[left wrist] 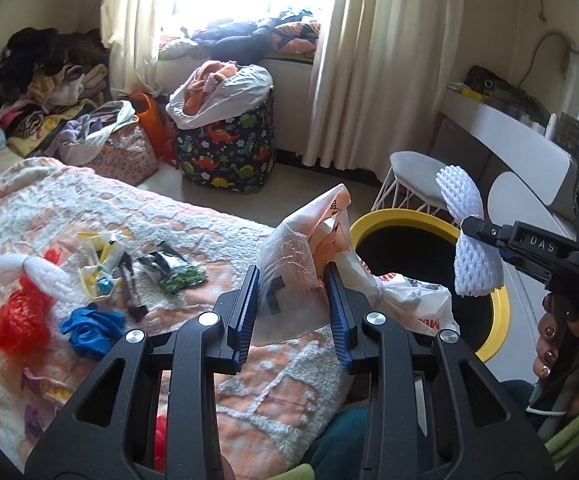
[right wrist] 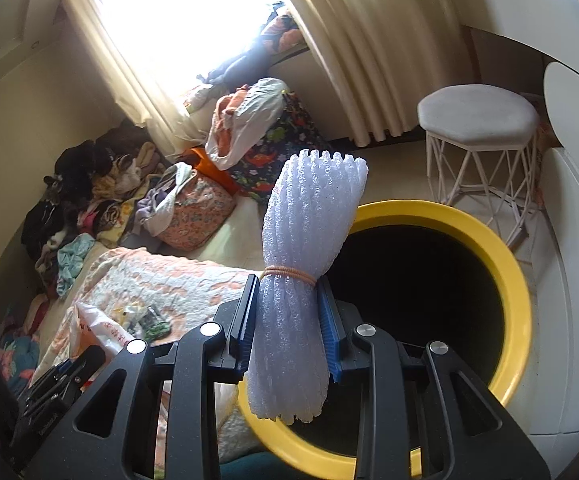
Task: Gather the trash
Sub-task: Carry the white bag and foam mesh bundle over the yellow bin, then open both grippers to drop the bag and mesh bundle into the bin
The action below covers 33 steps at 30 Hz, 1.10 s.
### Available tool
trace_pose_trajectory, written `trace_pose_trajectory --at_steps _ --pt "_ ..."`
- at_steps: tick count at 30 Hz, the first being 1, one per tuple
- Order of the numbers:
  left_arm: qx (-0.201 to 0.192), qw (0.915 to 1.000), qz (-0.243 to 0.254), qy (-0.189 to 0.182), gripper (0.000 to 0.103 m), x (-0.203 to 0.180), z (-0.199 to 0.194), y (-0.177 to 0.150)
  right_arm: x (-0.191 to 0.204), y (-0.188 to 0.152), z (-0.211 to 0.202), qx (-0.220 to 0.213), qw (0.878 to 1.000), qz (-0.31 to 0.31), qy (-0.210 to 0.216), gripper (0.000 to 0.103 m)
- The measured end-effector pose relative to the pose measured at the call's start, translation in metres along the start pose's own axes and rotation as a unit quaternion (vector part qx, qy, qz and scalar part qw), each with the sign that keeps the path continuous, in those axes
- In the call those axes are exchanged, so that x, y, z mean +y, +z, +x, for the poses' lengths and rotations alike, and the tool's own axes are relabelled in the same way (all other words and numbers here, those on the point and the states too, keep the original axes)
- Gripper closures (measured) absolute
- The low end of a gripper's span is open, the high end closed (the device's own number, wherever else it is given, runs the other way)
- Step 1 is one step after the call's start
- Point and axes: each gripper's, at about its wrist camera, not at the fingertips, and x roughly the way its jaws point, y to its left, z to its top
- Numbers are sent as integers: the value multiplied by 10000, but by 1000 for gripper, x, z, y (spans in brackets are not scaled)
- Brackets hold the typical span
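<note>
- We see the left hand-held gripper (left wrist: 295, 280) pinching a crumpled plastic bag (left wrist: 309, 248) between its blue pads; the bag — clear and white with orange print — hangs at the edge of the bed, just beside the yellow-rimmed bin (left wrist: 393, 220).
- We see the right hand-held gripper (right wrist: 289, 304) clamped on a white foam net sleeve (right wrist: 309, 220), bunched at the waist by an orange rubber band (right wrist: 289, 272); in the left wrist view the sleeve (left wrist: 469, 232) fans out like a bow over the far side of the bin's rim.
- The bin (right wrist: 489, 240) stands close against the bed, its mouth dark and open, directly beneath the foam sleeve.
- On the orange-and-white blanket (left wrist: 169, 208), further from the bin, more litter lies scattered: a green-and-black wrapper (left wrist: 173, 272), a yellow-and-white wrapper (left wrist: 97, 256), a blue crumpled bag (left wrist: 89, 328), a red bag (left wrist: 21, 320) and another white foam sleeve (left wrist: 37, 272).
- Beyond the bin from the bed stands a white stool (right wrist: 477, 120) with a wire frame.
- Further off, under the window, a dinosaur-print hamper (left wrist: 225, 148) holds a stuffed white bag.
- A person's fingers with painted nails (left wrist: 549, 344) grip the right handle — near the bin's rim.
</note>
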Motion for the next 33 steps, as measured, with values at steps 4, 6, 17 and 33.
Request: trace_pose_trajectory --at_steps 4,6,17,33 --pt "72 9999 150 6 77 -14 15 1 -23 2 1 -6 9997 183 -134 75" --pt "96 9998 198 1 77 -20 22 2 -32 4 2 -10 9995 264 -196 75" --pt "262 9989 398 -46 74 -45 59 6 -60 3 3 -2 9979 524 -368 73" --pt "-59 9996 -287 26 15 -5 30 4 -11 -3 11 66 9994 -296 -159 38"
